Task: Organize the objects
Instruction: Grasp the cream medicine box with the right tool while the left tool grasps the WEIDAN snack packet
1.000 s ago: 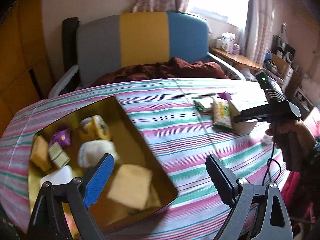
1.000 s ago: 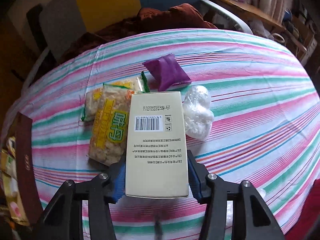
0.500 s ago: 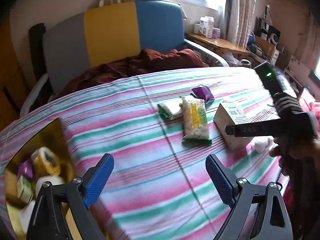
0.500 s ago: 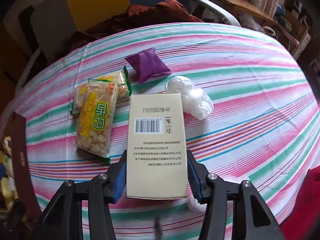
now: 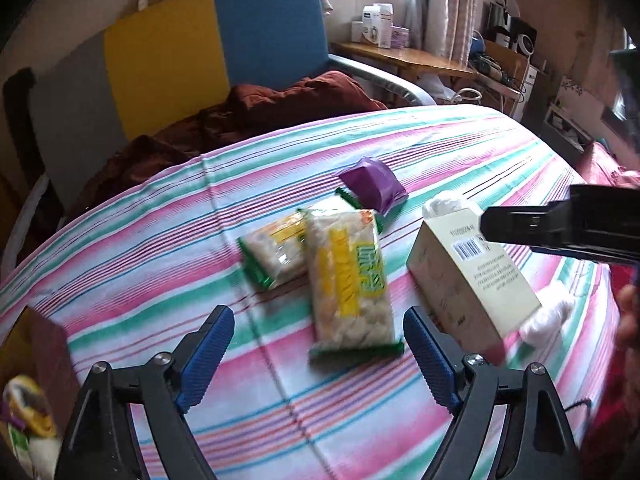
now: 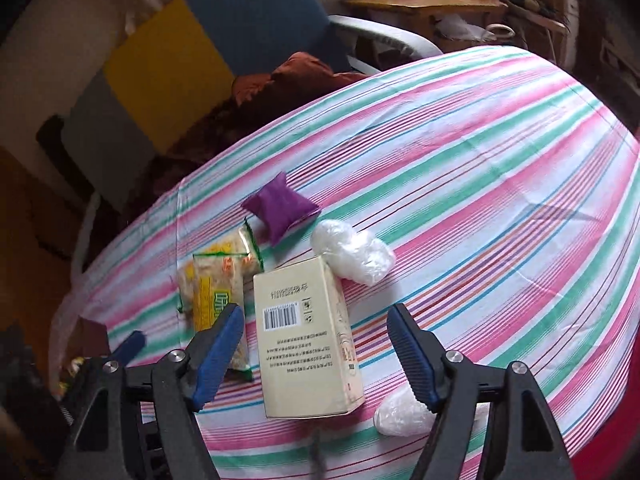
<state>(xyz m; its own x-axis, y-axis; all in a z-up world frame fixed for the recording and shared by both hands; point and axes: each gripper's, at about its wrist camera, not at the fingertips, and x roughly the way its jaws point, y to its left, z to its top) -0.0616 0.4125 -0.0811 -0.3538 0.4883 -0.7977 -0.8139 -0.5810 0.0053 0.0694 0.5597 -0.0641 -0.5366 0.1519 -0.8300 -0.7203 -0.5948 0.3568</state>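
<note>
A cream box [image 6: 306,336] with a barcode lies on the striped tablecloth between the fingers of my right gripper [image 6: 316,354], which is open and not touching it. It also shows in the left wrist view [image 5: 468,280]. My left gripper [image 5: 320,356] is open and empty, just before a yellow-green snack pack [image 5: 348,280]. A second snack pack [image 5: 272,252] and a purple pouch [image 5: 372,186] lie beyond. The snack packs [image 6: 214,280] and the purple pouch [image 6: 280,206] show left of the box.
Two white plastic wads [image 6: 352,256] [image 6: 400,416] lie by the box. The gold tray [image 5: 36,380] with several snacks sits at the far left. A colour-block chair [image 5: 180,60] with a brown blanket stands behind the table.
My right gripper has opened and let go of the cream box, which now lies on the cloth. My left gripper has swung right from the tray toward the snack packs.
</note>
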